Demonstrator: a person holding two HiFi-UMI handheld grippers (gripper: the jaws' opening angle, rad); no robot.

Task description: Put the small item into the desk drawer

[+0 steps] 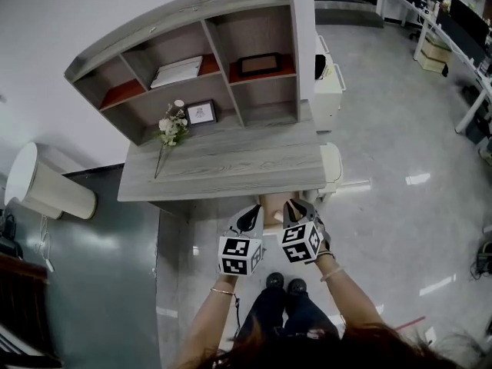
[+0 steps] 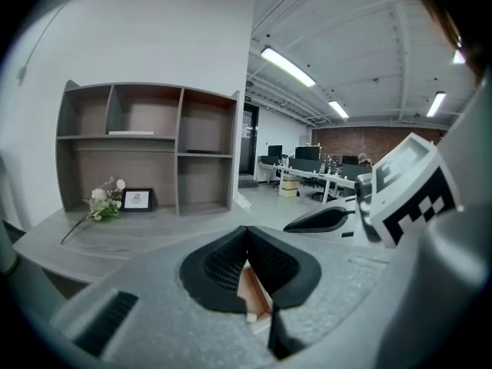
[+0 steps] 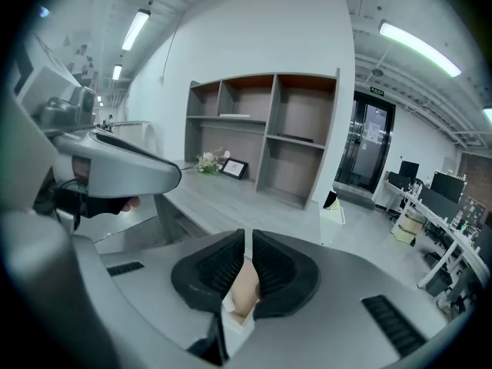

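The grey wooden desk (image 1: 231,167) has its drawer (image 1: 271,204) pulled out at the front edge, showing a pale brown inside. Both grippers hang side by side just above that drawer. My left gripper (image 1: 247,220) (image 2: 247,233) is shut with nothing between its pads; a strip of brown drawer wood (image 2: 254,290) shows below it. On my right gripper (image 1: 296,208) (image 3: 247,241) the jaws stand almost together, with only a thin slit and nothing between the pads. A pale peach surface (image 3: 243,290) shows beneath them. I cannot make out the small item.
A shelf unit (image 1: 231,44) stands on the desk's back. On the desktop are a flower sprig (image 1: 172,127) and a small picture frame (image 1: 201,113). A white cabinet (image 1: 327,83) stands at the right and a white cylinder (image 1: 46,183) at the left. The person's shoes (image 1: 284,283) are below the drawer.
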